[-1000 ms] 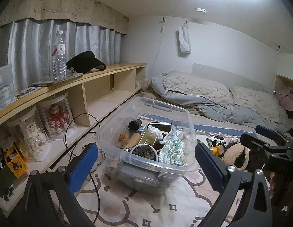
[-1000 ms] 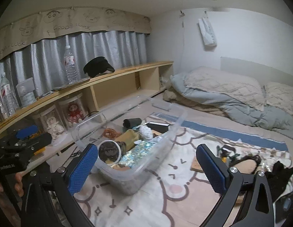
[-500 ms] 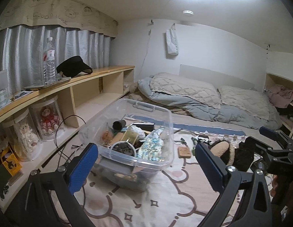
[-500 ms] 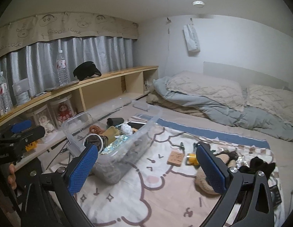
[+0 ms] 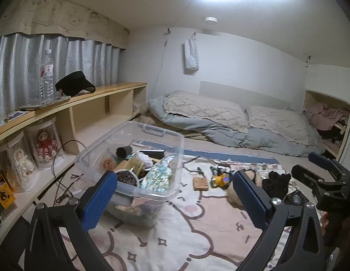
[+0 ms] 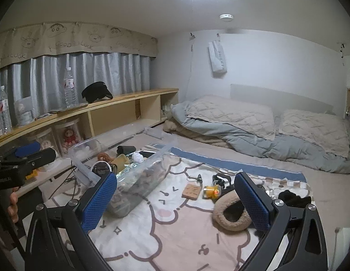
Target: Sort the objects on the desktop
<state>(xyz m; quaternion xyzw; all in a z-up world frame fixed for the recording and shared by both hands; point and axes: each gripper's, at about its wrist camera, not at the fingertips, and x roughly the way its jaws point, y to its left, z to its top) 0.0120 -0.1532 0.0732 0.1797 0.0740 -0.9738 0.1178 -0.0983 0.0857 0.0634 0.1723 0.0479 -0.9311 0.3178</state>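
Both tongs are hanging spread wide over the bed with nothing between them: left tongs (image 5: 175, 196), right tongs (image 6: 176, 197). A clear plastic bin (image 5: 152, 192) is sitting on the cartoon blanket (image 6: 175, 230) at the left, already stuffed with small stuff. Loose bits are lying to its right: a little wooden tag (image 6: 191, 191), a yellow toy (image 6: 211, 191), a fuzzy slipper (image 6: 231, 214) nearest the right tongs, and a black glove (image 5: 275, 180) further right.

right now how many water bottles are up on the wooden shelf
2. One tall bottle stands beside the black visor; another bottle stands at the shelf's far left end. More may be hidden past the frame edge.
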